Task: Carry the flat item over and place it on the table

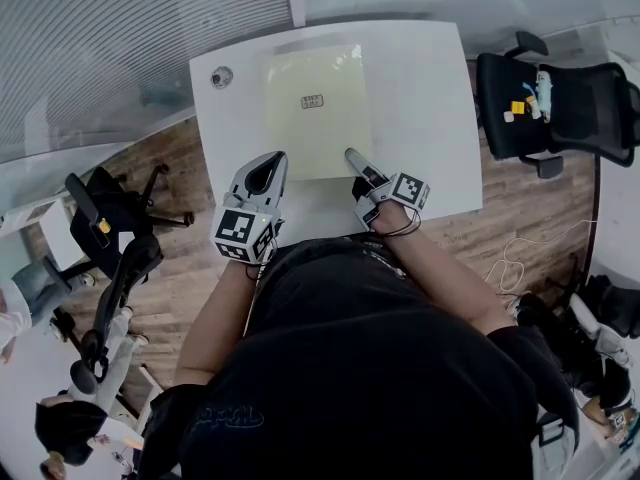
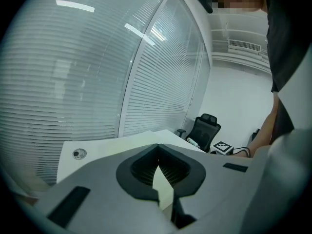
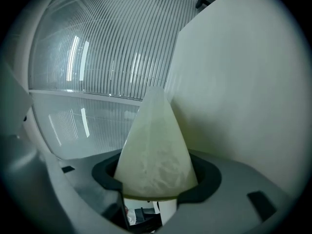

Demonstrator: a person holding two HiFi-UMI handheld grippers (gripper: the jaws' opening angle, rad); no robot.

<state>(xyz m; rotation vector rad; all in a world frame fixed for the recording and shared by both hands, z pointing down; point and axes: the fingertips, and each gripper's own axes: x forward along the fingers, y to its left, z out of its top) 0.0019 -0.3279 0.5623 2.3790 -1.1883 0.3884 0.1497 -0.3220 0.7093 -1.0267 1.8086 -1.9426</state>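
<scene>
A pale yellow flat sheet [image 1: 318,108] with a small label lies on the white table [image 1: 430,118]. My left gripper [image 1: 272,160] sits at the sheet's near left corner. In the left gripper view its jaws [image 2: 157,147] are closed, with a thin corner of the sheet [image 2: 164,190] pinched between them. My right gripper [image 1: 352,155] is at the near right corner. In the right gripper view the sheet's corner [image 3: 156,150] rises as a pale wedge out of the closed jaws [image 3: 156,182]. The head view hides both pinch points.
A round cable grommet [image 1: 221,77] sits at the table's far left corner. A black office chair [image 1: 555,108] with small items on it stands right of the table, and more chairs [image 1: 110,228] stand left. A glass wall with blinds [image 2: 97,72] runs behind the table.
</scene>
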